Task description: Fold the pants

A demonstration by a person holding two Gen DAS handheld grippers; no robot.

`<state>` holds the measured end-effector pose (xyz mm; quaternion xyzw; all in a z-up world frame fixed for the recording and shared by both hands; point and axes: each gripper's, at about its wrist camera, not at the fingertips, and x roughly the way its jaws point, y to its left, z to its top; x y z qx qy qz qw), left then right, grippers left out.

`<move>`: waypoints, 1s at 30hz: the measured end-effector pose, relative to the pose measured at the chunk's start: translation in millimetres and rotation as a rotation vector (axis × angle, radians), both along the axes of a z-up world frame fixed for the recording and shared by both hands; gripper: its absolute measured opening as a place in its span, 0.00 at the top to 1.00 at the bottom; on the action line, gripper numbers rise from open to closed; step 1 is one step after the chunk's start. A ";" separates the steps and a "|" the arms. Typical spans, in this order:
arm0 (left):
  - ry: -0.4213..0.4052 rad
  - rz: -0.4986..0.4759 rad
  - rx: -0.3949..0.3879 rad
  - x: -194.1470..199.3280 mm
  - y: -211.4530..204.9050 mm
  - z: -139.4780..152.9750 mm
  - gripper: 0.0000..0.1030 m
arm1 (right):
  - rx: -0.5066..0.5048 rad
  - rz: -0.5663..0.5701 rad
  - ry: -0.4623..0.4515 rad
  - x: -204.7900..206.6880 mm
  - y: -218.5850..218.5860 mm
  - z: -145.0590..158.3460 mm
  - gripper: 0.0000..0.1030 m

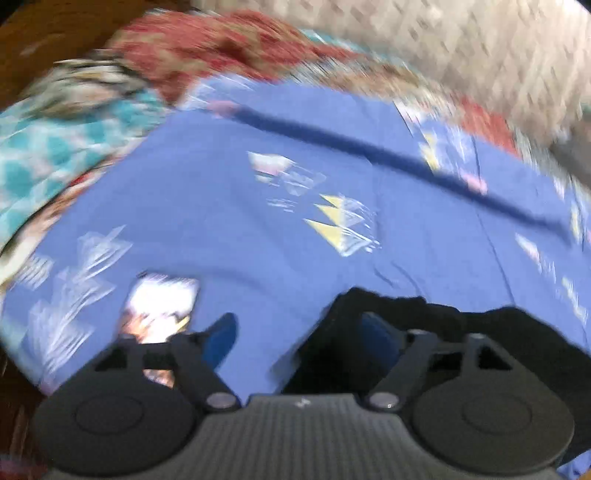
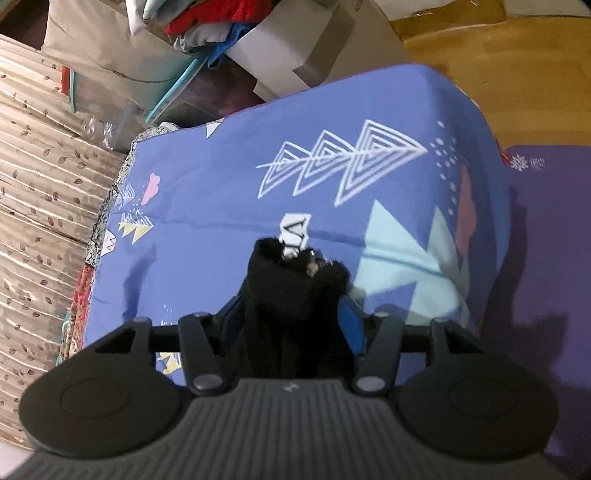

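Observation:
The black pants (image 2: pixel 291 291) are bunched between the blue fingers of my right gripper (image 2: pixel 295 317), which is shut on them and holds them above the blue patterned sheet (image 2: pixel 229 192). A white label (image 2: pixel 293 230) sticks out of the bunch. In the left wrist view, which is blurred by motion, my left gripper (image 1: pixel 299 336) is open with its blue fingers (image 1: pixel 221 338) wide apart. Black pants fabric (image 1: pixel 461 328) hangs over its right finger and off to the right. Nothing sits between the two fingers.
A blue sheet (image 1: pixel 221 177) with triangle prints covers the bed. Colourful quilts (image 1: pixel 207 48) lie at its far edge. In the right wrist view a beige leaf-print cover (image 2: pixel 40 177), boxes with clothes (image 2: pixel 221 33), wooden floor (image 2: pixel 517 55) and a purple mat (image 2: pixel 546 229) surround the bed.

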<state>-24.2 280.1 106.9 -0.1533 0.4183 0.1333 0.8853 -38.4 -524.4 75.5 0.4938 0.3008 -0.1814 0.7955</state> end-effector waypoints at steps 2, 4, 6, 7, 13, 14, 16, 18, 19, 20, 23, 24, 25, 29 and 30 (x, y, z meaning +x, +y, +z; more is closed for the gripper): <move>0.087 -0.080 -0.089 40.1 -3.9 -20.9 0.08 | 0.013 -0.023 0.007 -8.9 9.0 0.8 0.42; 0.184 -0.117 -0.161 70.3 -3.8 -46.3 0.29 | 0.010 -0.033 0.012 -18.1 14.8 2.9 0.42; 0.246 -0.119 -0.181 80.9 -7.4 -67.2 0.52 | -0.003 -0.048 0.019 -26.9 22.5 6.7 0.42; 0.216 -0.109 -0.164 76.8 -9.8 -66.4 0.64 | -0.010 -0.053 0.025 -29.5 25.4 8.0 0.42; -0.156 0.108 -0.152 -32.3 21.3 -11.4 0.82 | -0.054 -0.069 0.050 -29.5 30.6 16.2 0.42; -0.170 0.134 -0.158 -47.3 27.3 -13.9 0.81 | -0.060 -0.065 0.048 -25.5 31.3 16.8 0.42; -0.111 0.165 -0.134 -57.5 30.7 -30.8 0.66 | -0.065 -0.044 0.047 -14.5 35.6 15.8 0.42; 0.002 0.194 -0.106 -58.7 30.6 -50.5 0.45 | -0.061 -0.014 0.052 -1.9 43.3 12.1 0.42; 0.019 0.215 -0.125 -63.4 31.7 -54.8 0.41 | -0.055 0.002 0.050 4.0 50.4 10.0 0.42; -0.002 0.226 -0.158 -73.8 33.5 -52.6 0.41 | -0.049 0.014 0.047 7.3 54.7 8.9 0.42; -0.062 0.265 -0.214 -96.0 38.6 -40.8 0.19 | -0.044 0.065 0.013 7.9 70.3 9.7 0.42; -0.087 0.290 -0.226 -106.9 40.1 -37.0 0.13 | -0.061 0.086 0.006 6.9 73.4 11.4 0.42; -0.105 0.302 -0.247 -114.2 41.8 -35.0 0.13 | -0.089 0.101 0.003 5.2 75.4 13.8 0.43; -0.132 0.273 -0.391 -125.3 40.8 -42.4 0.04 | -0.165 0.076 -0.001 -7.5 65.3 20.1 0.42; -0.124 0.248 -0.421 -123.5 35.4 -48.0 0.04 | -0.157 0.054 -0.005 -10.7 60.9 18.9 0.42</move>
